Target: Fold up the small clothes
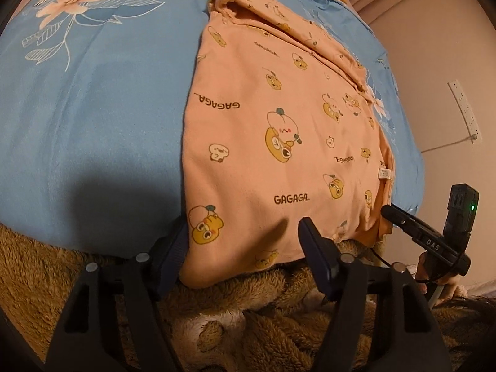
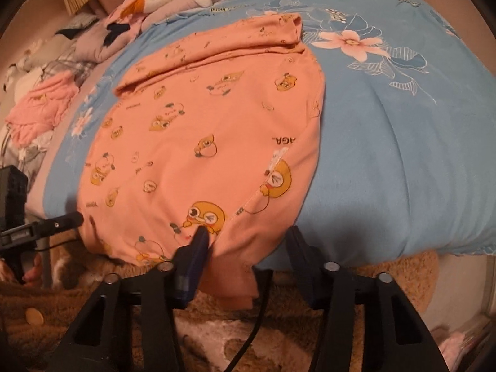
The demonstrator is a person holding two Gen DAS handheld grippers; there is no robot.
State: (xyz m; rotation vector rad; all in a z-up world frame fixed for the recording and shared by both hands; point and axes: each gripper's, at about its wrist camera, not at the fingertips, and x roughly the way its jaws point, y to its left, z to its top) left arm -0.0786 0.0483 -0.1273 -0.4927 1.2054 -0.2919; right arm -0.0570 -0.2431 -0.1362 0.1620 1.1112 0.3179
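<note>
This is a bedroom in a home. A soft blue blanket (image 2: pixel 387 142) with pink flowers covers the bed. A toy goose (image 2: pixel 152 0) lies near the top, beside a heap of clothes (image 2: pixel 43 105). A fuzzy brown blanket (image 1: pixel 40 266) hangs below. A power strip (image 1: pixel 465 111) is on the pink wall (image 1: pixel 434 31).

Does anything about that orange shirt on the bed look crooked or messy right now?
Mostly the near hem: the orange shirt hangs off the edge of the blue floral bedspread instead of lying flat on it, drooping toward the brown fuzzy blanket. At its far end a sleeve lies folded across it in a rumpled ridge. Nothing looks torn or spilled.
</note>
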